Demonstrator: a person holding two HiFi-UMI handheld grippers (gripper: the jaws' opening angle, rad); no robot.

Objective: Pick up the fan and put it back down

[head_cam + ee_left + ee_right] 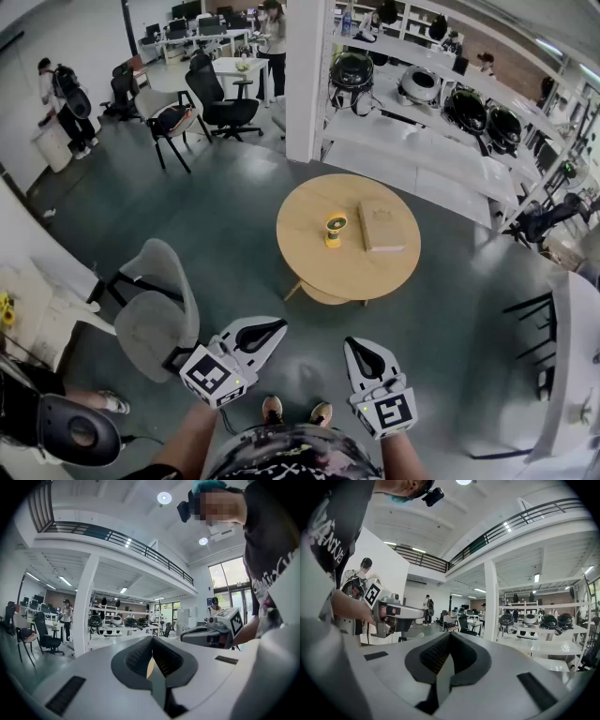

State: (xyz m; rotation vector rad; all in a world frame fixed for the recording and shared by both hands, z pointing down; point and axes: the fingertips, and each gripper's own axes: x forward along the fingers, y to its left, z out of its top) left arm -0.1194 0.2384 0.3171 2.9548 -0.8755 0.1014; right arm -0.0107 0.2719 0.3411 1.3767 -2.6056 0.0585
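Your left gripper and right gripper, lower centre: jaws together, empty, since fan stands mid-frame on table, beyond reach.

The fan stands on the round table, left of the book.

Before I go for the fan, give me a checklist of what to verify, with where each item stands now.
1. Fan standing on the round table: ok.
2. Room around the fan: ok; the book lies beside it, apart.
3. Left tool empty: ok.
4. Right tool empty: ok.
5. Jaws open for a grasp: not ok; both tools are shut.
6. Fan within reach: not ok; the table stands well ahead, across the floor.
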